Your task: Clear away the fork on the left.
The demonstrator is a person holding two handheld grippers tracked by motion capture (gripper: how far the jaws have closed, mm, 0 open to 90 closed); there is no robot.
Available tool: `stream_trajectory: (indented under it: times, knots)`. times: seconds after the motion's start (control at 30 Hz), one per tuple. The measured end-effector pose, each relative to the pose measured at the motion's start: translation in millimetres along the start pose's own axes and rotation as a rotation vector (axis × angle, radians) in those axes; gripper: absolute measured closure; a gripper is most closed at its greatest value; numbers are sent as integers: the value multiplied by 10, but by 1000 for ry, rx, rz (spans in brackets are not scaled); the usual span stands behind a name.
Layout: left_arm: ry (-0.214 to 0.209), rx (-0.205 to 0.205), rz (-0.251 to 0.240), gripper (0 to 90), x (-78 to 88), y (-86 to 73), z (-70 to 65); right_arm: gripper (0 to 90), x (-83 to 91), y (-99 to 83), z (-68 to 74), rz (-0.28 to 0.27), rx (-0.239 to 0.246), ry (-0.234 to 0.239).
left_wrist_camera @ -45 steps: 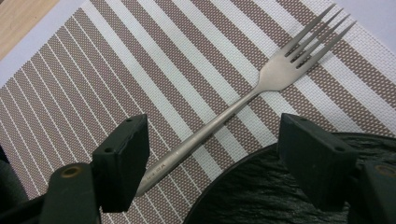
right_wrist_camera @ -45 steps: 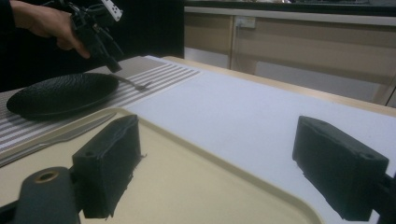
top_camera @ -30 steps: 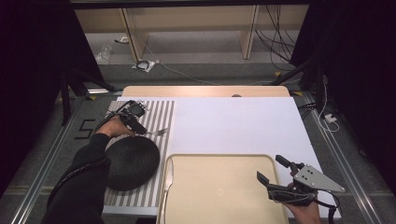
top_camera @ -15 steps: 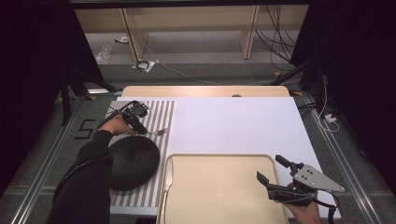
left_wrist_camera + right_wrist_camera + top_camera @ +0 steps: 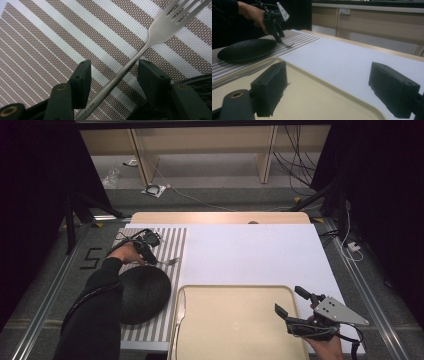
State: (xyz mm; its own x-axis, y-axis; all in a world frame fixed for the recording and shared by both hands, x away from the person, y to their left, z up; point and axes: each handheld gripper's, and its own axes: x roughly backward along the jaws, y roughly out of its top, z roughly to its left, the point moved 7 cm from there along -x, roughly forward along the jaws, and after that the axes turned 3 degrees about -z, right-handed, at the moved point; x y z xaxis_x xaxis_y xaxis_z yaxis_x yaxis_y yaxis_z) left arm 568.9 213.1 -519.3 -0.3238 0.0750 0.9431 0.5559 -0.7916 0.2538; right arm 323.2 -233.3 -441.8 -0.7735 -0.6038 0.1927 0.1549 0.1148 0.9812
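A metal fork [image 5: 150, 42] lies flat on the brown-and-white striped placemat [image 5: 62, 32], tines toward the upper right. My left gripper [image 5: 113, 72] is open, and its jaws straddle the fork's handle with a gap on each side. From above, the left gripper [image 5: 148, 246] sits at the mat's far part with the fork [image 5: 170, 262] just right of it. My right gripper [image 5: 288, 300] is open above the near right part of the beige tray [image 5: 235, 340]. Nothing is between its jaws in the right gripper view [image 5: 332, 85].
A black round plate [image 5: 142, 292] rests on the placemat [image 5: 172, 240], close behind the left gripper. A knife [image 5: 180, 312] lies along the tray's left rim. A white sheet [image 5: 250, 255] covers the table's middle and right. The table's front edge is near.
The left hand has shifted slightly right and farther away, bringing its gripper down around the fork's handle. The right gripper has stayed where it was.
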Motion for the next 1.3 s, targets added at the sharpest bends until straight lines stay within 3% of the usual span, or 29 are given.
stream_trajectory:
  times: [0.13,0.3,0.77,1.3]
  knots:
    - [-11,-11,4,488,-7,10,-12,162,1,-1,-2,0,0,1]
    - [-6,-72,37,521,-38,-1,-51,162,4,2,9,1,-1,4]
    - [-26,-98,43,600,-76,9,-57,162,-4,1,14,0,8,8]
    - [-65,-56,48,709,-73,1,-80,162,1,3,23,1,3,8]
